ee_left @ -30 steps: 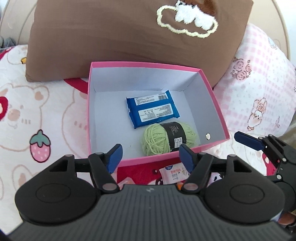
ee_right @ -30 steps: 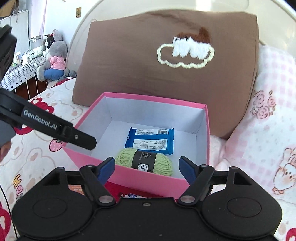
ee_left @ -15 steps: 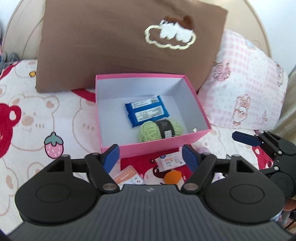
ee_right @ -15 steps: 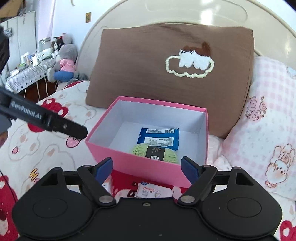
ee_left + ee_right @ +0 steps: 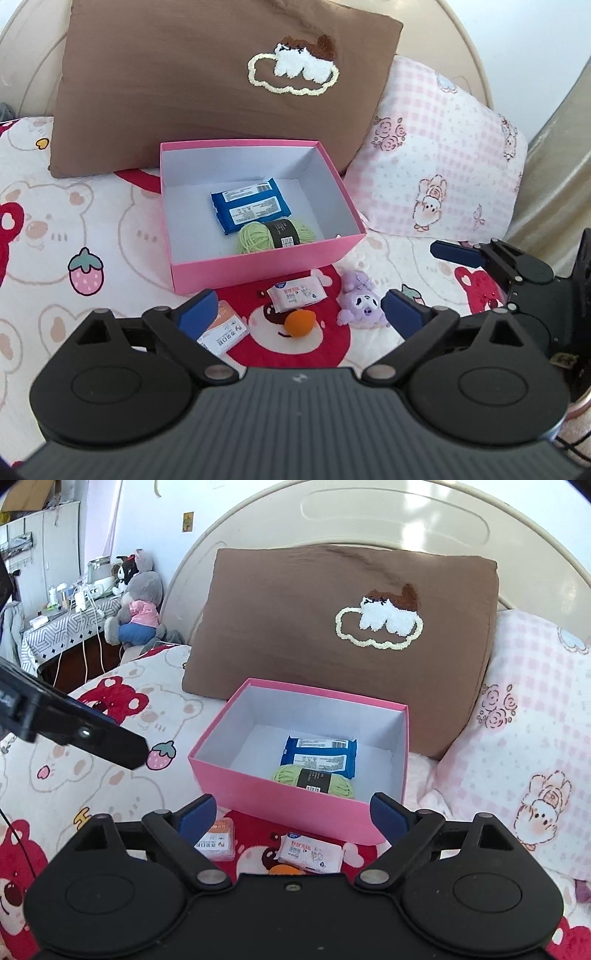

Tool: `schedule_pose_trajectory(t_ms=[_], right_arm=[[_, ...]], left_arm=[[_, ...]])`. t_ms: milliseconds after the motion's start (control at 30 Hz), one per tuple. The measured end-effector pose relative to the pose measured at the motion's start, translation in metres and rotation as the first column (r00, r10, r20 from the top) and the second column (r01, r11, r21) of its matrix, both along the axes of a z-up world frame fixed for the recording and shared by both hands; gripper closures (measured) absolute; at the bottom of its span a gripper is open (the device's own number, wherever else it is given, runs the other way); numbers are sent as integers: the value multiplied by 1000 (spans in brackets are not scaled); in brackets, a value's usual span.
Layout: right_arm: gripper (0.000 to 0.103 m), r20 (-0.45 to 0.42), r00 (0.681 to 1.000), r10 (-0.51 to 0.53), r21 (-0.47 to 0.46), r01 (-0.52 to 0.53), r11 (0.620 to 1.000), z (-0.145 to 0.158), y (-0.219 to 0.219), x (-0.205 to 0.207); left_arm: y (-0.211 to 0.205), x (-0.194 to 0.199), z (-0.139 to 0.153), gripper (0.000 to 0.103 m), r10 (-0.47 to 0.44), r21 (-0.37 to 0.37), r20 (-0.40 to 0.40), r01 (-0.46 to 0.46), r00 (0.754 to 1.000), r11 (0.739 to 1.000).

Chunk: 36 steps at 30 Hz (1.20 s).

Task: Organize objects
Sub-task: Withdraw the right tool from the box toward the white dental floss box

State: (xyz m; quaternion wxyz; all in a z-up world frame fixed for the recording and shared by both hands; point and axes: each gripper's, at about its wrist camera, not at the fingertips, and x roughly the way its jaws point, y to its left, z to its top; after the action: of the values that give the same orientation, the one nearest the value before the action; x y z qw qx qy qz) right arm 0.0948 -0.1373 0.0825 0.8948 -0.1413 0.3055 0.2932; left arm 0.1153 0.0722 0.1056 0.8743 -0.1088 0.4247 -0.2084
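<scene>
Pink box (image 5: pixel 258 264) sits open on the bed sheet (image 5: pixel 48 221), its back wall just in front of a brown pillow (image 5: pixel 184 81) with a stitched cloud motif. Inside the box: a blue packet (image 5: pixel 251 208) with white label panels and a barcode, print too small to read; touching its near edge, a green yarn ball (image 5: pixel 255 238) with a black paper band carrying a white grid of symbols, unreadable.

On the sheet just in front of the box: a white wipes pack (image 5: pixel 297 295) with a blue round logo and red characters, not legible; an orange ball (image 5: pixel 300 322) near it; a purple plush toy (image 5: pixel 360 306) to the right; an orange-and-white card pack (image 5: pixel 221 330) with dark characters, partly hidden behind the left tongs' blue pad.

Left tongs (image 5: pixel 297 312) stand wide apart above these loose items; the jaws have just been opening, with nothing pressed between the pads. Right tongs (image 5: pixel 291 814) likewise spread, jaws just opening, gripping nothing; the wipes pack (image 5: pixel 310 851) and card pack (image 5: pixel 216 840) show beyond them. The left tool's finger crosses the right view's left side; its white lettering is cut off there.

Pink checked pillow (image 5: pixel 443 155) lies right of the box. Bear and strawberry prints cover the sheet.
</scene>
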Motion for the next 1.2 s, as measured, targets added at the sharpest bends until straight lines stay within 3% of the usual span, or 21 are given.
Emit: schedule_pose_trajectory(t_ms=[100, 433, 633, 867, 1067, 1200], right_arm=[[1, -3, 1000, 21, -7, -21, 1000, 4, -3, -5], [0, -118, 989, 93, 73, -85, 994, 12, -12, -16], [0, -264, 949, 173, 123, -145, 982, 11, -13, -18], [0, -308, 937, 162, 102, -137, 985, 8, -8, -23], [0, -355, 933, 66, 49, -52, 997, -16, 0, -15], [0, -320, 947, 39, -10, -45, 999, -32, 9, -17]], left_arm=[[5, -5, 0, 1, 8, -20, -8, -8, 1000, 1000], [13, -18, -8, 1, -5, -40, -43, 3, 999, 999], [18, -21, -16, 0, -3, -56, -70, -1, 998, 998], [16, -24, -25, 0, -26, -52, -92, 22, 995, 998], [26, -27, -41, 0, 8, -86, -123, -19, 992, 996], [34, -25, -55, 0, 28, -92, -141, -41, 990, 995]])
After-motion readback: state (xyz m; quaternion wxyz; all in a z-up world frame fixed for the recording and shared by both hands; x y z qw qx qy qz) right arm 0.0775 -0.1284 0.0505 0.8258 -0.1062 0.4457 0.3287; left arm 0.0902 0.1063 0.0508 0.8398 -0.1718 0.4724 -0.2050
